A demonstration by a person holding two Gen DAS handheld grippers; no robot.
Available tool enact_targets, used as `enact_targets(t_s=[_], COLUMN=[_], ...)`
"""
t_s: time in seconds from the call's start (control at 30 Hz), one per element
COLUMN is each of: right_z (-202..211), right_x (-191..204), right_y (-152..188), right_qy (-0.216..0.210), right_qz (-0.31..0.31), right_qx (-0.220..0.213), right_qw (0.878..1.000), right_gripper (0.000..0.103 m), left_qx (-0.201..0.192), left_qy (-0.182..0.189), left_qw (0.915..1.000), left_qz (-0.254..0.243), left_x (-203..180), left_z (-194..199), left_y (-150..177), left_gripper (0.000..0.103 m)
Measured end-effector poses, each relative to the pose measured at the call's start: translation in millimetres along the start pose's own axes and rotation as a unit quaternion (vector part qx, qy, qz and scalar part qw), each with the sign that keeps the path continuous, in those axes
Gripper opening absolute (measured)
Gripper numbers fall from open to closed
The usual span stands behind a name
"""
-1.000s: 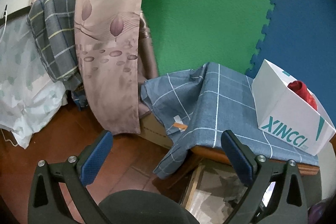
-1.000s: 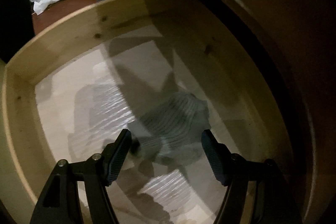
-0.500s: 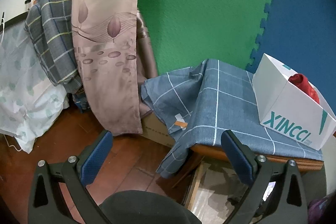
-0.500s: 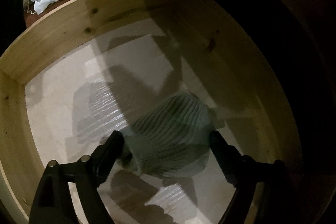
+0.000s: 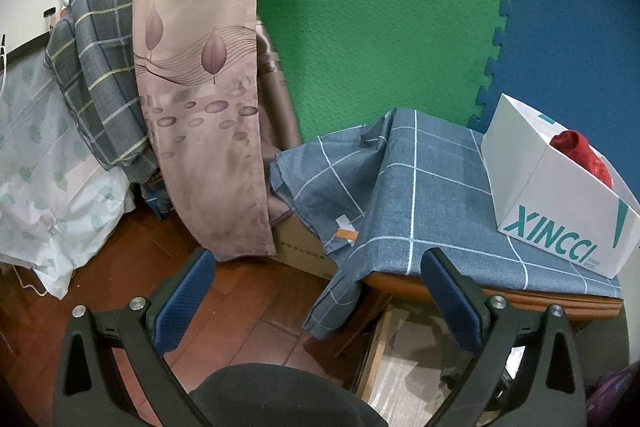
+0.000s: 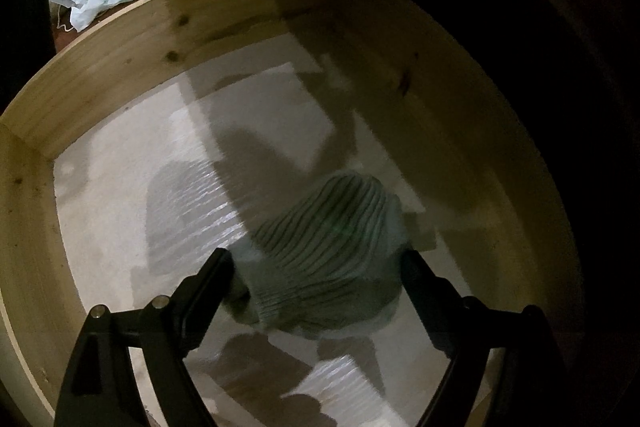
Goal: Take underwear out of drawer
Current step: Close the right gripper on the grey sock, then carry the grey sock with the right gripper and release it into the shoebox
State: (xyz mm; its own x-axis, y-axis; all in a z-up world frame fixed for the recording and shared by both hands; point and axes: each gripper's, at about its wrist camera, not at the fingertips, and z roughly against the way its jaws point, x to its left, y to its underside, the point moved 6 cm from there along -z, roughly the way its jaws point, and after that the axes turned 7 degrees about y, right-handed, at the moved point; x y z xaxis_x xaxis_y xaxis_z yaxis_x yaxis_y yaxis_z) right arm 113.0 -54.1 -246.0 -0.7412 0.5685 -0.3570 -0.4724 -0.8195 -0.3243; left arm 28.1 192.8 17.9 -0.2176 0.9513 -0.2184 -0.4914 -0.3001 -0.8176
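Two views, starting with the left wrist. The left tool (image 5: 316, 291) hangs with its blue-padded fingers wide apart and nothing between them, over dark wooden floor (image 5: 120, 283). Ahead stands a surface draped in a blue checked cloth (image 5: 416, 195), one corner of the cloth hanging over the near left edge. A white box (image 5: 560, 223) with teal lettering sits at the right end of that surface, a red garment (image 5: 580, 155) showing inside it. Under the surface's near edge the open drawer (image 5: 380, 347) shows its pale side wall. A pink leaf-print curtain (image 5: 200, 87) hangs left of the surface, with a grey plaid blanket (image 5: 96, 75) behind it and green and blue foam mats (image 5: 380, 19) on the wall.

In the right wrist view, the right tool (image 6: 316, 267) points down into the drawer (image 6: 132, 43), its fingers spread wide on either side of the ribbed grey-green underwear (image 6: 328, 251), which lies bunched on the pale drawer bottom toward the shadowed right wall. Whether the fingertips touch the fabric is unclear. Nothing else lies in the drawer near it.
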Motion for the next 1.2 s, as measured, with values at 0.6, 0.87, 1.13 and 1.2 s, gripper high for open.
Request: enact_targets(t_s=[0.6, 0.87, 1.13, 1.2], right_z=[19, 69, 134, 150], right_x=[3, -3, -18, -25], right_y=[0, 1, 22, 28], right_qy=[-0.017, -0.027, -0.025, -0.022], right_qz=[0.026, 0.0, -0.077, -0.101], right_qx=[0.054, 0.025, -0.029, -0.046], right_qw=[0.998, 0.999, 0.996, 0.994], right_gripper=[0.041, 0.041, 0.041, 0.041], left_qx=[-0.001, 0.0, 0.0, -0.001], left_qy=[-0.003, -0.003, -0.003, -0.003], left_qw=[1.0, 1.0, 1.0, 1.0], left_qz=[-0.004, -0.005, -0.005, -0.005], left_x=[0, 0, 0, 0], left_z=[0, 0, -1, -1], left_y=[-1, -1, -1, -2], left_gripper=[0.102, 0.102, 0.102, 0.102])
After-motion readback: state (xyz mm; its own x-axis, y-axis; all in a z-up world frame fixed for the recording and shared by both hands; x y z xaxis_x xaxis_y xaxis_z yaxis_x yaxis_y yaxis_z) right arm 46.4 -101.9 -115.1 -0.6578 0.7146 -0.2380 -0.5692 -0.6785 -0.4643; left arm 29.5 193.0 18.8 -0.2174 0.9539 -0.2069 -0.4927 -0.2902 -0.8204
